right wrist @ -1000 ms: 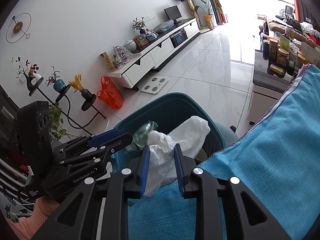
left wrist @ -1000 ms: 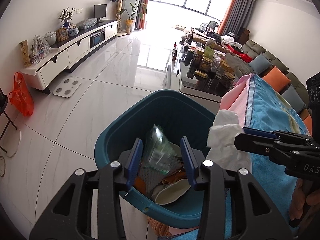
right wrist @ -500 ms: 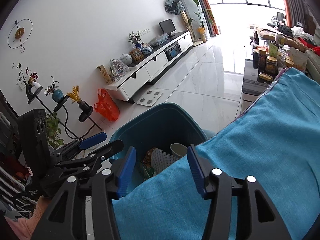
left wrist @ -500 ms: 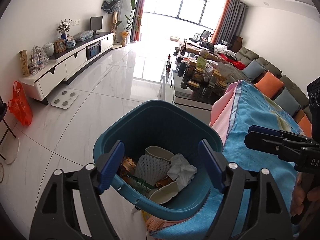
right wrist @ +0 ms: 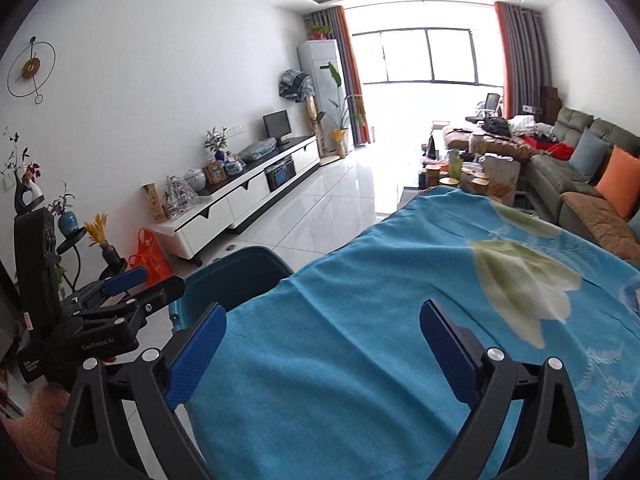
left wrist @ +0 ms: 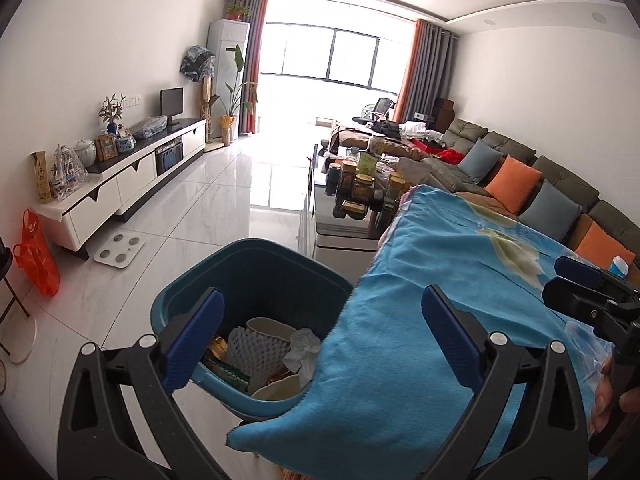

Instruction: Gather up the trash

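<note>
A teal trash bin [left wrist: 256,276] stands on the floor beside the table's blue cloth [left wrist: 452,280]. It holds a white foam net [left wrist: 254,354], a crumpled white tissue [left wrist: 302,354], paper bowls and wrappers. My left gripper [left wrist: 320,338] is open and empty, above the bin's right rim and the cloth's corner. My right gripper [right wrist: 324,350] is open and empty over the blue cloth [right wrist: 400,320]; the bin's rim [right wrist: 240,268] shows at its left. The left gripper also shows in the right wrist view [right wrist: 132,286], and the right gripper's tips in the left wrist view [left wrist: 576,284].
A coffee table with jars [left wrist: 356,196] stands beyond the blue cloth. A sofa with cushions [left wrist: 520,184] runs along the right. A white TV cabinet [left wrist: 128,184], a floor scale [left wrist: 119,248] and an orange bag [left wrist: 38,260] are at the left.
Both grippers opened and let their trash fall into the bin: a plastic wrapper from the left, a white tissue from the right. Both then drew back and rose, the right over the cloth.
</note>
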